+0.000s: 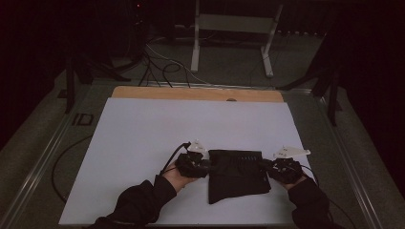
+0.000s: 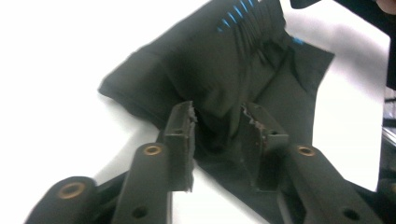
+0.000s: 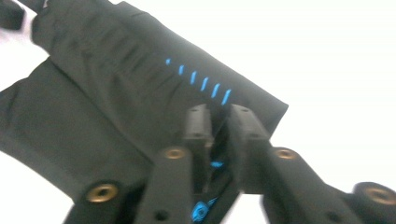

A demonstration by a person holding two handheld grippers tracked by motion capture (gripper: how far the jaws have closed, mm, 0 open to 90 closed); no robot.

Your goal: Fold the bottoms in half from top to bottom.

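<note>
A folded black garment (image 1: 236, 175) with a row of short blue marks lies on the white mat (image 1: 157, 124) near its front edge. My left gripper (image 1: 206, 166) is at the garment's left edge. In the left gripper view its jaws (image 2: 217, 122) stand apart with a raised fold of the black cloth (image 2: 210, 60) between them. My right gripper (image 1: 265, 166) is at the garment's right edge. In the right gripper view its jaws (image 3: 218, 115) are nearly together, pinching the hem of the cloth (image 3: 116, 84) just below the blue marks.
A wooden strip (image 1: 196, 93) borders the mat's far edge. Beyond it, on the dark floor, are cables (image 1: 162, 67) and a white metal stand (image 1: 234, 24). A cable (image 1: 71, 152) curves off the mat's left side.
</note>
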